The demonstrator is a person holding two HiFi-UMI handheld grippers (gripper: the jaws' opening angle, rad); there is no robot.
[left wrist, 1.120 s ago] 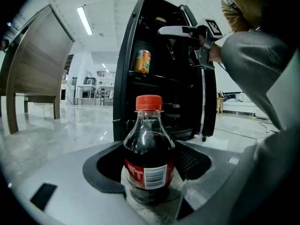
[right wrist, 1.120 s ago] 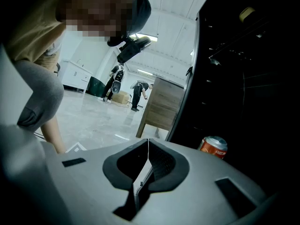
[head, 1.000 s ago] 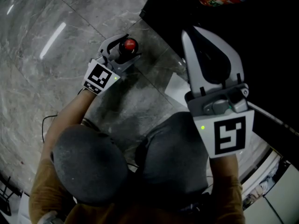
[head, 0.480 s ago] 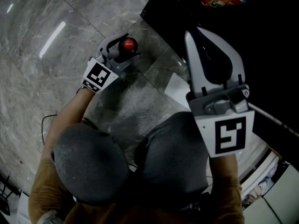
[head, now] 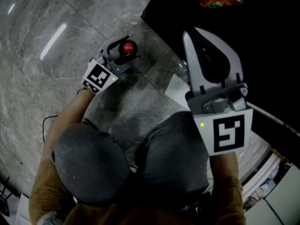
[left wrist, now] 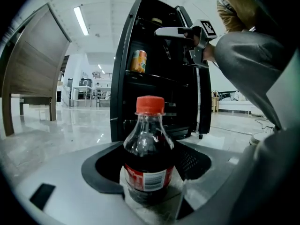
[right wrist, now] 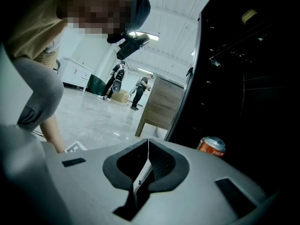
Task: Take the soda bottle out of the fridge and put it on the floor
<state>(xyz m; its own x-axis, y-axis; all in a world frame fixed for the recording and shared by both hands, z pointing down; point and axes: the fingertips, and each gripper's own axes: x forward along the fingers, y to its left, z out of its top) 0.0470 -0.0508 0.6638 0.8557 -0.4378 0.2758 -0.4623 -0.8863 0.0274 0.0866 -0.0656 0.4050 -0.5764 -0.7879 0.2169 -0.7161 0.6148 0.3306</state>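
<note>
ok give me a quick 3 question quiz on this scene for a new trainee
1. Multiple choice: what does the left gripper hold? A a mug; B a soda bottle with a red cap; C nothing.
2. True or false: the jaws of the right gripper stand wide apart.
3. Fill in: the orange can sits inside the open ____.
Key: 1 B. 2 false, they are together with nothing between them. 3 fridge.
</note>
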